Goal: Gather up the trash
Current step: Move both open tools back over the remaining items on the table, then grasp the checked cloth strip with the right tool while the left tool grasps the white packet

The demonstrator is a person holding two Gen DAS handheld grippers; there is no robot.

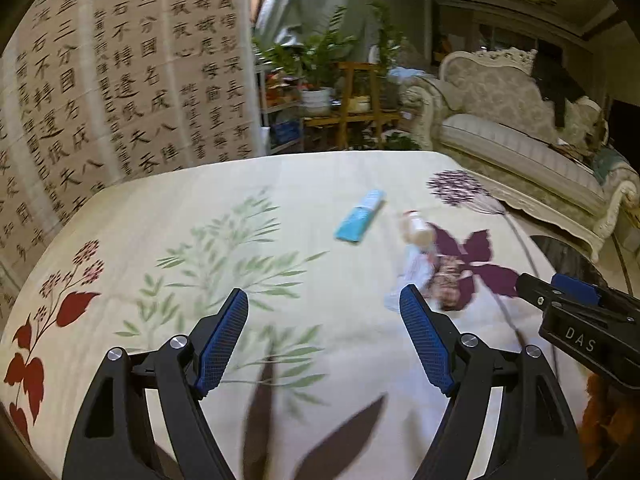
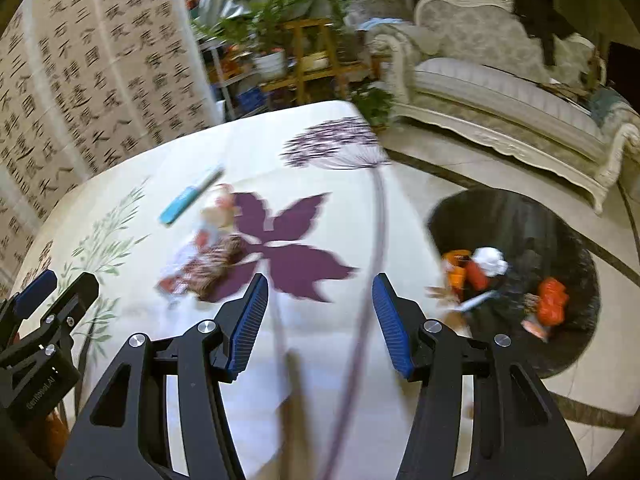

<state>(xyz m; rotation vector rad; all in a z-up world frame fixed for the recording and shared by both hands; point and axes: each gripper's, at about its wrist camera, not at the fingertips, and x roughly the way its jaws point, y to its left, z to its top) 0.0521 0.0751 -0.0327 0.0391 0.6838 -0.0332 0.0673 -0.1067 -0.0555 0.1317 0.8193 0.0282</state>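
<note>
While both grippers [image 1: 324,312] [image 2: 320,300] gape (empty), blue packet [image 1: 361,216] lengthwise toward far-right table corner

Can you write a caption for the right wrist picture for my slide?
Empty right gripper open over the flowery tablecloth, wrappers ahead and a trash bin below on the floor.

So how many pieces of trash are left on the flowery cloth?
3: a blue wrapper farthest back, a small bottle beside it, and a crumpled patterned wrapper nearest. Blur may hide more.
</note>
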